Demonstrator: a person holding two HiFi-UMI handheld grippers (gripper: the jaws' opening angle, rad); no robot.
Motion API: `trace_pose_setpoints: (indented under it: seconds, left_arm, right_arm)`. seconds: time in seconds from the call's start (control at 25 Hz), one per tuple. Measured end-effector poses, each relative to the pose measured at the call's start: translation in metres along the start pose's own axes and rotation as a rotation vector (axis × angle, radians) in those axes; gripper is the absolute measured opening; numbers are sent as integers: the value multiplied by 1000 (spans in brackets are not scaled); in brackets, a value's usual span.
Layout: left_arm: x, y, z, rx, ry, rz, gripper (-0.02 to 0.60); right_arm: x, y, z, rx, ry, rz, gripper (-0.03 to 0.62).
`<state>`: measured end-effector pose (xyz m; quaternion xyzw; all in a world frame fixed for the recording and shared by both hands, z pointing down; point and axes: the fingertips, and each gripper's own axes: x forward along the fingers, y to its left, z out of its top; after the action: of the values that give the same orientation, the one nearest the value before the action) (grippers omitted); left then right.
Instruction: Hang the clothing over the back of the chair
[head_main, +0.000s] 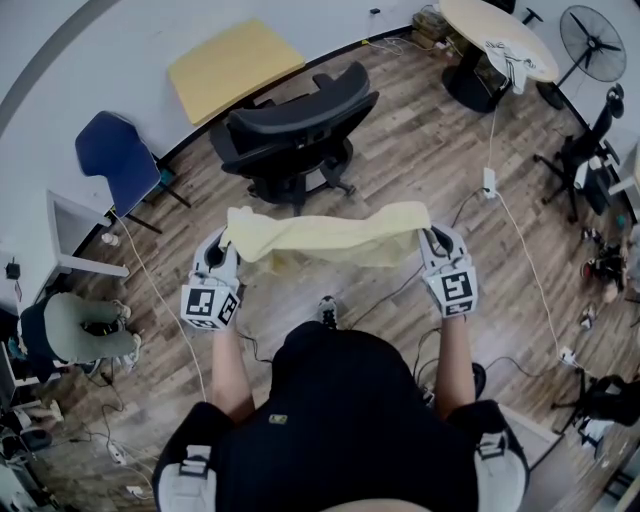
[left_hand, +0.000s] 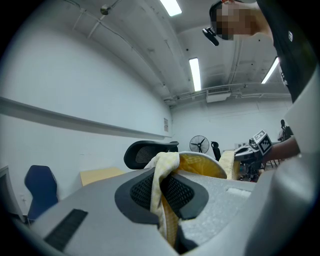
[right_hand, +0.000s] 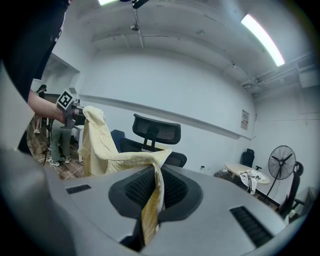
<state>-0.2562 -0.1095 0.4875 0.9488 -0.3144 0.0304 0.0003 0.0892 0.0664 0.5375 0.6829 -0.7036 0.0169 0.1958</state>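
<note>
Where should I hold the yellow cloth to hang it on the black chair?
By its two top ends, one from each side, as the left gripper and right gripper hold it. The yellow cloth is floppy; stretched wide, it should drape over the back of the black chair.

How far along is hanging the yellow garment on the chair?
Done: left gripper and right gripper both clamp the yellow garment, spread between them. In hand: it hangs short of the black chair. Left: drape it over the backrest, release.

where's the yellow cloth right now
In the head view the yellow cloth is stretched mid-frame between the left gripper and right gripper, with the black office chair just beyond it.
</note>
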Motion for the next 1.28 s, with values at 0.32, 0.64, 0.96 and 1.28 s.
trace_pose_setpoints:
  seconds: [0.32,0.64,0.96,1.28]
  left_arm:
    - [18,17,0,2,-3,-22,11]
    - [31,36,11,14,-2,-34,11]
    - [42,52,7,23,5,-56,11]
    - [57,67,-1,14,7,-88,11]
  right_arm:
    - [18,-4,4,3,5,-31,7]
    - [36,-7,16,14,-11,-49,8]
    - [49,-6,19,19,-3,-69,8]
    - [62,-2,22,10,14,-89,8]
